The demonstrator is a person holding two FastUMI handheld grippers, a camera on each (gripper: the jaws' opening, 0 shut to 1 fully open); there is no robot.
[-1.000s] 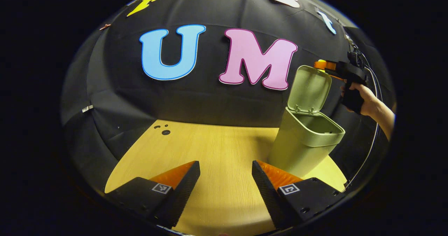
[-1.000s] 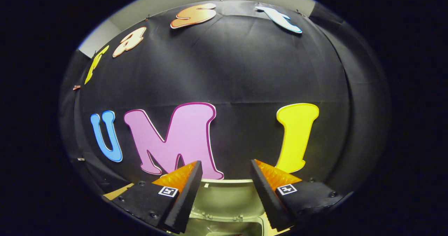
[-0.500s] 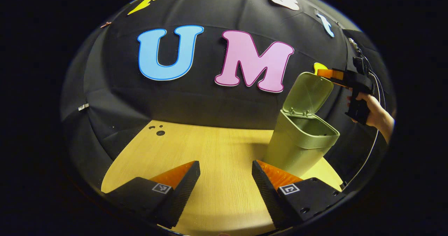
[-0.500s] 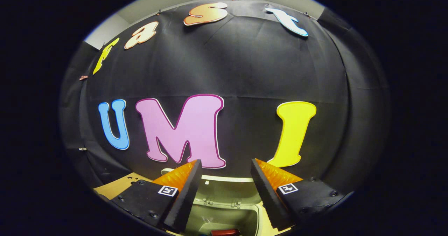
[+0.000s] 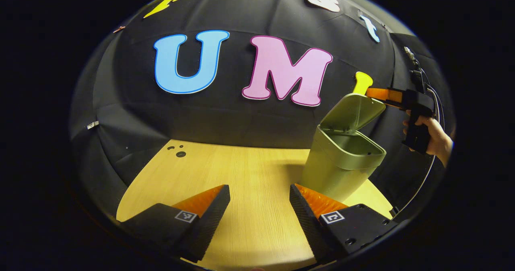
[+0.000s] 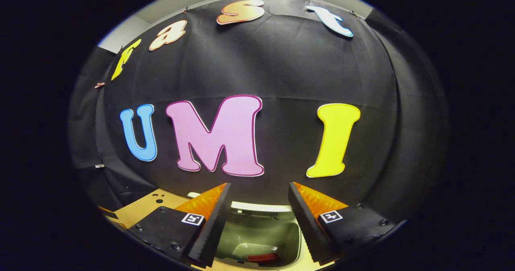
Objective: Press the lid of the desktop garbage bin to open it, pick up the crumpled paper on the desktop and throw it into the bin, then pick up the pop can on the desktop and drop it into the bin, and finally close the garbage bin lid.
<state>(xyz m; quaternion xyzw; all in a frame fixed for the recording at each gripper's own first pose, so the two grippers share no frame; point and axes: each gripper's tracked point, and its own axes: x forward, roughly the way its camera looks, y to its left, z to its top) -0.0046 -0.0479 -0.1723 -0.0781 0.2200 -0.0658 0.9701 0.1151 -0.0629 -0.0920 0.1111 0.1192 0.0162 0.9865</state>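
- Nearest, my left gripper [image 5: 259, 198] stands wide with nothing between its wedge-shaped fingers [image 5: 209, 206], whose inner faces are ribbed; it hangs over the pale wood-grain table [image 5: 245, 174].
- Ahead of it and to the right stands the garbage bin [image 5: 338, 170], smooth olive-green plastic, a tapering body with rounded corners, resting on the table.
- Its lid [image 5: 353, 111] is hinged at the far rim and tilted about half-way down over the mouth.
- Beyond the bin, my right gripper [image 5: 372, 93] reaches in from the right with its tips at the lid's raised edge; my hand [image 5: 432, 136] grips its handle. From this side I cannot tell whether tips and lid touch.
- Seen from the right gripper view, that right gripper [image 6: 257, 200] is also spread wide and empty, its ridged fingers [image 6: 211, 210] framing the garbage bin's open mouth [image 6: 261, 230] just below.
- Inside the bin lies something red and glossy [image 6: 262, 257], the pop can by its look, with a pale patch [image 6: 245, 249] beside it that I cannot identify.
- Far left of the left gripper, small round holes [image 5: 179, 152] pierce the table near the cloth wall.
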